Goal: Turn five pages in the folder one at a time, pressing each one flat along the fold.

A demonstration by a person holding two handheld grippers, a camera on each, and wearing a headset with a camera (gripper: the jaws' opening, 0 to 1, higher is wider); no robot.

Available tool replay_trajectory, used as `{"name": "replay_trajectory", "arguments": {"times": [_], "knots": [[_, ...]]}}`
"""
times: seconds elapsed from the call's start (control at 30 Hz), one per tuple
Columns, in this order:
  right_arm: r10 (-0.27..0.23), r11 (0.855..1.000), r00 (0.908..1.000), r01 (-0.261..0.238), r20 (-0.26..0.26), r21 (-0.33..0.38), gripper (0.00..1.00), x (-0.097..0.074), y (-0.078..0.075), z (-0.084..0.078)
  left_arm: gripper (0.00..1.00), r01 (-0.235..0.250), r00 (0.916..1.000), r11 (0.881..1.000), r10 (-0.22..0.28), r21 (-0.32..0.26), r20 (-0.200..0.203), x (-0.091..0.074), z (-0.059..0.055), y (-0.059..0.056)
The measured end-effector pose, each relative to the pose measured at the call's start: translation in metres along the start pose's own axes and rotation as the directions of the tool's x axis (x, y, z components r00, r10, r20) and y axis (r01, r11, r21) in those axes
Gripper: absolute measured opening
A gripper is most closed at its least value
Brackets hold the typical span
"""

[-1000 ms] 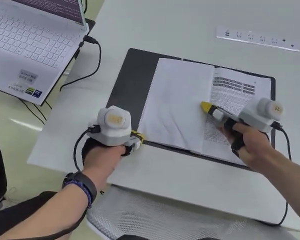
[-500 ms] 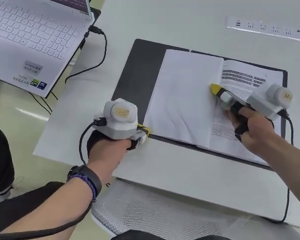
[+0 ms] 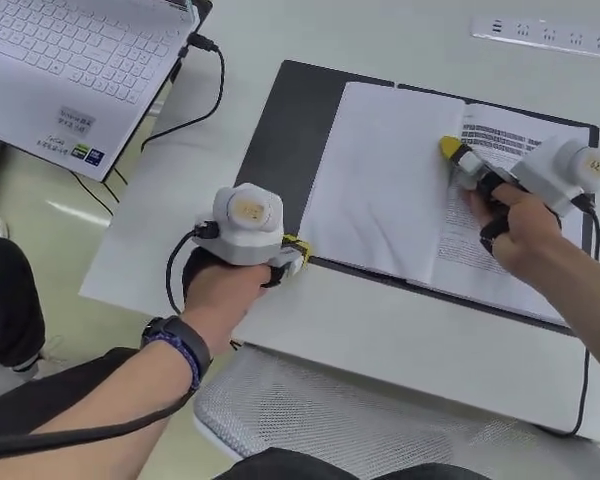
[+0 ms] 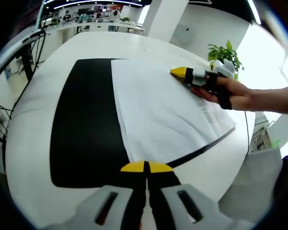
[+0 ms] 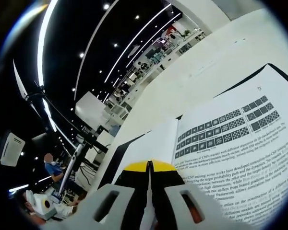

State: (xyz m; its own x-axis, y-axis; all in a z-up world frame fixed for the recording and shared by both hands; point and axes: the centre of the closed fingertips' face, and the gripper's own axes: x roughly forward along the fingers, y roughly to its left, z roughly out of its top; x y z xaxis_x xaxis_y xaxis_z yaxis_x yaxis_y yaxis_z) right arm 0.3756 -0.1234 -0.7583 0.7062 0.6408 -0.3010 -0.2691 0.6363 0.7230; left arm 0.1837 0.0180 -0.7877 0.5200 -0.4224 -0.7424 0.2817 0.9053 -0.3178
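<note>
A black folder (image 3: 285, 130) lies open on the white table. A blank turned page (image 3: 390, 190) rests on its left half and a printed page (image 3: 505, 215) on the right. My right gripper (image 3: 448, 148) is shut, its yellow tips pressing on the fold near the top of the pages. In its own view the right gripper (image 5: 149, 166) sits where the blank sheet meets the printed page (image 5: 240, 143). My left gripper (image 3: 298, 250) is shut and empty at the folder's near left edge. The left gripper (image 4: 146, 166) faces the black cover (image 4: 81, 124), the white page (image 4: 158, 110) and the right gripper (image 4: 181, 73).
A white laptop (image 3: 70, 70) sits at the far left with a black cable (image 3: 215, 80) running toward the folder. A power strip (image 3: 550, 35) lies at the far right. The table's near edge (image 3: 380, 350) runs just below the folder, above a mesh chair seat (image 3: 330, 420).
My right gripper has slid along the fold toward the top of the pages. The left gripper has stayed at the folder's near edge. The head camera has shifted.
</note>
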Motion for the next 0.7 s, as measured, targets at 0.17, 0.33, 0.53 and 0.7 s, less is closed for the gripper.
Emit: {"name": "replay_trajectory", "arguments": {"times": [0.17, 0.33, 0.53, 0.7], "knots": [[-0.018, 1.0, 0.9997, 0.018, 0.018, 0.007, 0.0, 0.006, 0.0, 0.007, 0.0, 0.004, 1.0, 1.0, -0.004, 0.015, -0.005, -0.001, 0.0, -0.001], [-0.033, 0.998, 0.9989, 0.031, 0.033, 0.048, 0.0, 0.019, -0.017, 0.017, 0.0, 0.006, 1.0, 1.0, -0.006, 0.01, -0.005, -0.001, 0.0, -0.001], [-0.043, 0.999, 0.9985, 0.042, 0.034, 0.026, 0.0, 0.023, -0.015, 0.019, 0.0, 0.001, 1.0, 1.0, -0.001, 0.009, 0.003, -0.003, 0.0, -0.001], [-0.05, 0.999, 0.9982, 0.049, 0.033, 0.019, 0.0, 0.027, -0.017, 0.022, 0.0, 0.007, 0.9999, 1.0, -0.008, 0.028, 0.009, -0.003, 0.0, -0.001]]}}
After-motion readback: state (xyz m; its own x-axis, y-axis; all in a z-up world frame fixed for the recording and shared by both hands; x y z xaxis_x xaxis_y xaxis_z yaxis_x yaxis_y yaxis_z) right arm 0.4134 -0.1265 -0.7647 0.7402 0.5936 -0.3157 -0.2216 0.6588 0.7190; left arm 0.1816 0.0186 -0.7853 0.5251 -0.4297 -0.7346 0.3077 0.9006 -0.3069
